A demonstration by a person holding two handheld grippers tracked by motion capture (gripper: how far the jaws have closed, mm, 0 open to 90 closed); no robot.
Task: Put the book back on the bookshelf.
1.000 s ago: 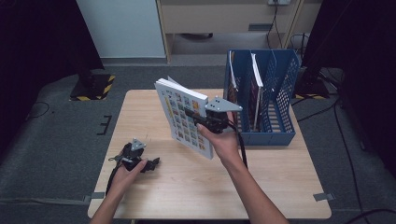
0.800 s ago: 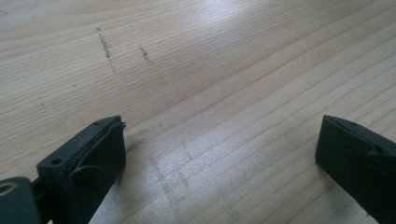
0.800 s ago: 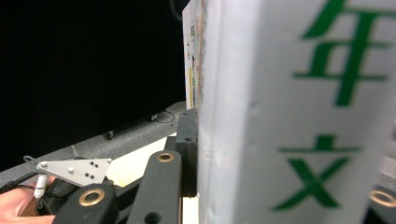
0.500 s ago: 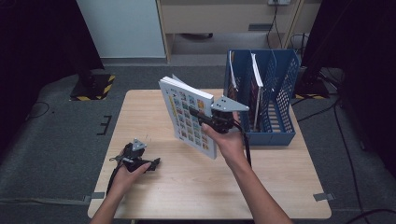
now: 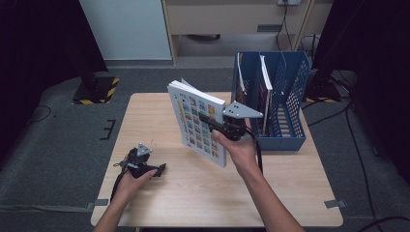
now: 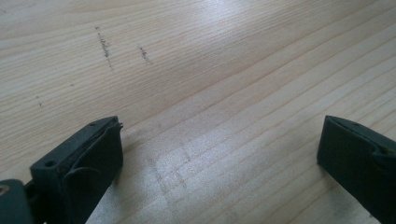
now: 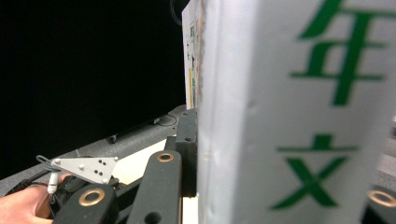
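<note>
A thick white book [image 5: 198,121] with a grid of small coloured pictures on its cover is held upright above the middle of the wooden table [image 5: 159,108]. My right gripper [image 5: 208,121] is shut on it, and its jaws clamp the book near the spine. In the right gripper view the white spine with green characters [image 7: 299,112] stands close in front. My left gripper [image 5: 157,170] rests low on the table at the front left. Its two black fingers [image 6: 88,158] are wide apart over bare wood, open with nothing between them.
A blue mesh file rack [image 5: 285,96] stands at the table's right side, with books [image 5: 263,87] upright in its slots. Behind the table are a white panel [image 5: 128,29], a cabinet and dark floor with cables.
My right gripper has carried the book a little to the right, toward the blue rack. The left gripper has stayed where it was.
</note>
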